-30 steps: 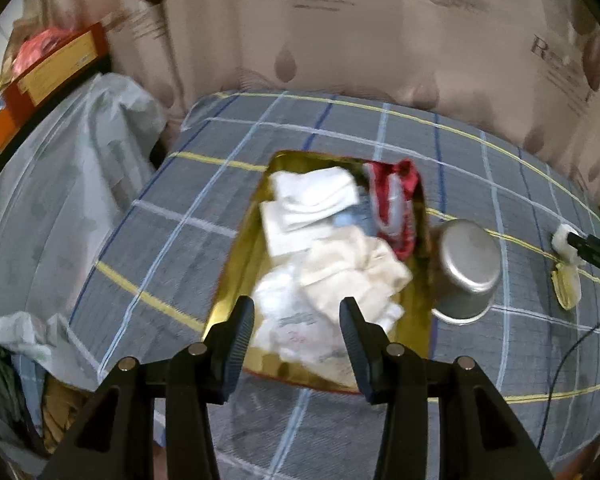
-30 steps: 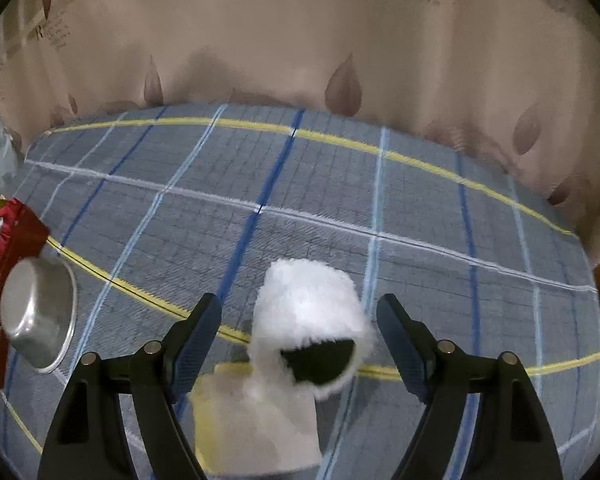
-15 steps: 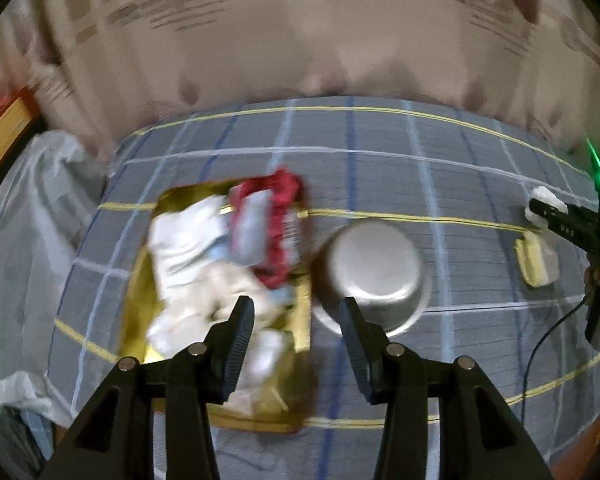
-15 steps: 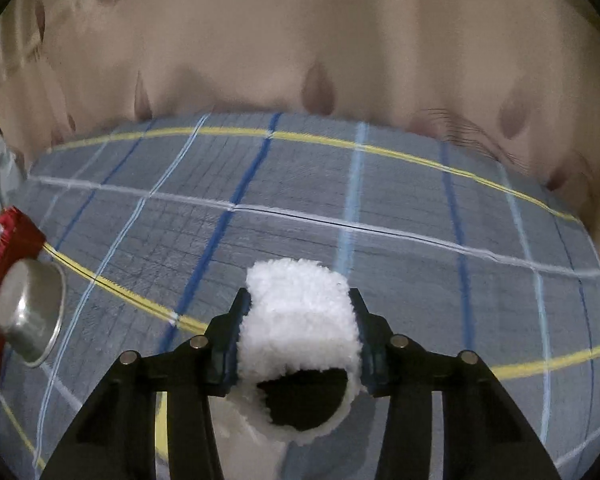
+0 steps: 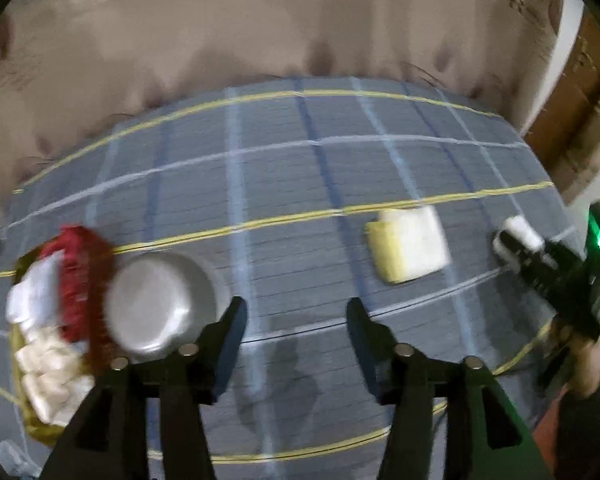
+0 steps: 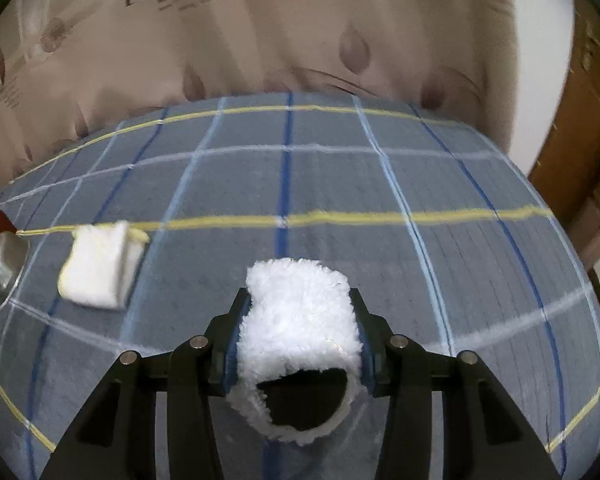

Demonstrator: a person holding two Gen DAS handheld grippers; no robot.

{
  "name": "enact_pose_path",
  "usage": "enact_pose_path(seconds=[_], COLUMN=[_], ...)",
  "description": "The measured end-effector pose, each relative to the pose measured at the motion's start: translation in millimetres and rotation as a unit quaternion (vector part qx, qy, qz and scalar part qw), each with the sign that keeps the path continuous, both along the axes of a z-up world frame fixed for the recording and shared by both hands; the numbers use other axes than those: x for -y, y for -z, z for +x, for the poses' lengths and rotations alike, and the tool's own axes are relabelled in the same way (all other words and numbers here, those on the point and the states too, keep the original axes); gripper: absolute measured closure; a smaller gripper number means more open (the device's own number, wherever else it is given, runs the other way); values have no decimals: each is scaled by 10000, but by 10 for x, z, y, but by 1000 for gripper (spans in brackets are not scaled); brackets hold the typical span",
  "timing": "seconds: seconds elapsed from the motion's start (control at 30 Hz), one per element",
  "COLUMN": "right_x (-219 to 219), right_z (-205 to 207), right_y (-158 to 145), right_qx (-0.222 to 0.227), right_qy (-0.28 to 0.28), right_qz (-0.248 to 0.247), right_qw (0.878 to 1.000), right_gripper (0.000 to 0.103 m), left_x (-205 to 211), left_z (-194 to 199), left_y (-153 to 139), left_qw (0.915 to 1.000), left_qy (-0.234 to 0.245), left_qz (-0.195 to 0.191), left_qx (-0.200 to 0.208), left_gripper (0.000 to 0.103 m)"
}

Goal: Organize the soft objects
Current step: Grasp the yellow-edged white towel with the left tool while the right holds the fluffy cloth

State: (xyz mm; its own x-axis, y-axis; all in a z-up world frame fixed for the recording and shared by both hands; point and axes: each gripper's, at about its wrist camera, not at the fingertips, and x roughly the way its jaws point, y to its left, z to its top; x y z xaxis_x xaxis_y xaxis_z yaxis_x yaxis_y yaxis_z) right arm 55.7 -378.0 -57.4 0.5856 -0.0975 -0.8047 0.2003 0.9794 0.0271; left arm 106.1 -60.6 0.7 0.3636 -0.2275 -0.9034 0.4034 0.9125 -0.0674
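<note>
My right gripper [image 6: 298, 304] is shut on a fluffy white sleeve-like piece [image 6: 300, 320], held just above the checked blue cloth; its dark opening faces the camera. In the left wrist view that same gripper [image 5: 516, 246] shows at the far right with the white piece [image 5: 518, 230] in it. A folded yellow-and-white cloth [image 5: 408, 242] [image 6: 100, 266] lies flat on the bed cover. My left gripper [image 5: 296, 312] hovers over bare cover with its jaws opening and nothing between them. A gold tray [image 5: 40, 428] at the far left holds white cloths [image 5: 48, 364] and a red piece [image 5: 80, 280].
An upturned metal bowl [image 5: 160, 304] [image 6: 2, 272] sits beside the tray, just left of my left gripper. A beige curtain [image 5: 260, 20] hangs behind the bed, and a wooden door frame [image 6: 572, 140] stands at the right. A hand [image 5: 580, 364] holds the right gripper.
The right gripper closed on the fluffy white piece and carried it right, off the folded cloth. The left gripper swung right, away from the tray and past the bowl, and its jaws widened.
</note>
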Motion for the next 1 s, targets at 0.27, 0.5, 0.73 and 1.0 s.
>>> enact_pose_path(seconds=[0.27,0.5,0.73,1.0], right_x=[87,146,120,123], right_z=[-109,-124,-110,-118], right_y=[114,137,143,145], right_qx=[66,98,67,81], right_qy=[66,68,18,13], right_qz=[430,683,642,713], right_qw=[9990,9976,9979,9974], right_gripper=[58,56,54,53], left_x=[701,1076,1140,1244], left_z=[243,466,565,598], left_y=[137,372,534,727], left_qw=[9942,9919,9944,9958], left_qy=[254,90,-160,-154], left_qz=[-731,-734,-430,-279], left_qx=[-752,-1032,-955,-859], left_gripper=[29,19,18,18])
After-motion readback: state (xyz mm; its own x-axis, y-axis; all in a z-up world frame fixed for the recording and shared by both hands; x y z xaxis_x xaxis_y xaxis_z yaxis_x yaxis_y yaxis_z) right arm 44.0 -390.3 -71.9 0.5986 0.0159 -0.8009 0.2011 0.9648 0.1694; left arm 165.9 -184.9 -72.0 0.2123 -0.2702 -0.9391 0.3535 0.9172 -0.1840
